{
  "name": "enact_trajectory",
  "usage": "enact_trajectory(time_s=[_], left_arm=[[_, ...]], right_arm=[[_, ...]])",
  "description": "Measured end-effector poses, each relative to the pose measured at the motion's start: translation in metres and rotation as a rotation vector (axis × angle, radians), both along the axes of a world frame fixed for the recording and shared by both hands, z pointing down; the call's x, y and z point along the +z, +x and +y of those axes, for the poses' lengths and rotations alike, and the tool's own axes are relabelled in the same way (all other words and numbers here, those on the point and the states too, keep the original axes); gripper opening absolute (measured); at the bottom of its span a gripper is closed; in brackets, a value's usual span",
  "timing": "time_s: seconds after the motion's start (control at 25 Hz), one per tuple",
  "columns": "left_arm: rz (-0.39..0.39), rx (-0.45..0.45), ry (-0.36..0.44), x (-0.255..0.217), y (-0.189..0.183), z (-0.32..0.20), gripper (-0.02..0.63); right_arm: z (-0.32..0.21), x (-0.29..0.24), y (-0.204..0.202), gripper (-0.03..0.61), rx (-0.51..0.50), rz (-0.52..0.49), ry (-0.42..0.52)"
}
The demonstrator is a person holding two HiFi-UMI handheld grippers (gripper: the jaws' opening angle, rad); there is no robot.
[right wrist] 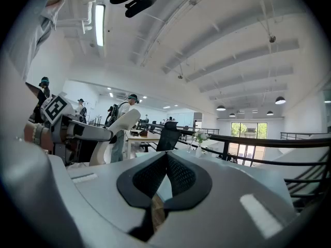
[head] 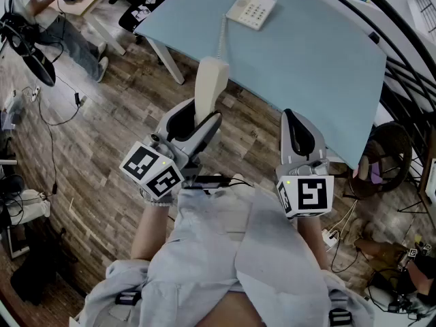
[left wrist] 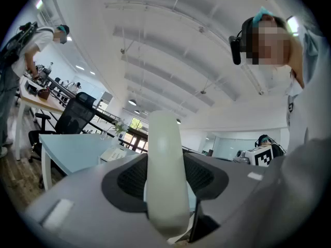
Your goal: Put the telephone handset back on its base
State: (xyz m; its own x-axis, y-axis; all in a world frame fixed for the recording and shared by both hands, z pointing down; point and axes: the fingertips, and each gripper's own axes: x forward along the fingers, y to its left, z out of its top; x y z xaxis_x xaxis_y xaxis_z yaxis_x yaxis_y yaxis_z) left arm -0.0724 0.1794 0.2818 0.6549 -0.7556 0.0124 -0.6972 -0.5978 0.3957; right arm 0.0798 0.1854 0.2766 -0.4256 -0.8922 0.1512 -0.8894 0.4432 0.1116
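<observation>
The left claw [head: 196, 120] is pinching the cream handset [head: 210, 86] upright, short of the tabletop [head: 320, 67], free for carrying to its base [head: 252, 9]. The right claw [head: 300, 127] is idling, pressed together and empty.

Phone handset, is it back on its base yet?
Not yet. Done: the handset is picked up. In hand: the left gripper clamps it upright, away from the base; the right gripper is shut, empty. Left: carry it to the base on the table and set it down.
</observation>
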Motion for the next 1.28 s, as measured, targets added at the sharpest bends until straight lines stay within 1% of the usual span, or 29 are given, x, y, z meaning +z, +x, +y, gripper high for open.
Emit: enact_trajectory(time_s=[0.52, 0.76, 1.12, 1.28], left_arm=[[-0.014, 0.005, -0.004, 0.002, -0.003, 0.005, 0.209], [-0.017, 0.011, -0.003, 0.003, -0.007, 0.007, 0.209], [-0.007, 0.024, 0.005, 0.001, -0.015, 0.011, 0.209], [-0.012, 0.038, 0.015, 0.0, -0.02, 0.016, 0.209]], right_arm=[[0.004, -0.001, -0.007, 0.006, 0.0, 0.0, -0.008], [0.009, -0.007, -0.014, 0.006, 0.018, 0.035, 0.042], [0.02, -0.006, -0.02, 0.006, 0.047, -0.002, 0.021], [0.024, -0.003, -0.024, 0.006, 0.062, -0.054, -0.008]])
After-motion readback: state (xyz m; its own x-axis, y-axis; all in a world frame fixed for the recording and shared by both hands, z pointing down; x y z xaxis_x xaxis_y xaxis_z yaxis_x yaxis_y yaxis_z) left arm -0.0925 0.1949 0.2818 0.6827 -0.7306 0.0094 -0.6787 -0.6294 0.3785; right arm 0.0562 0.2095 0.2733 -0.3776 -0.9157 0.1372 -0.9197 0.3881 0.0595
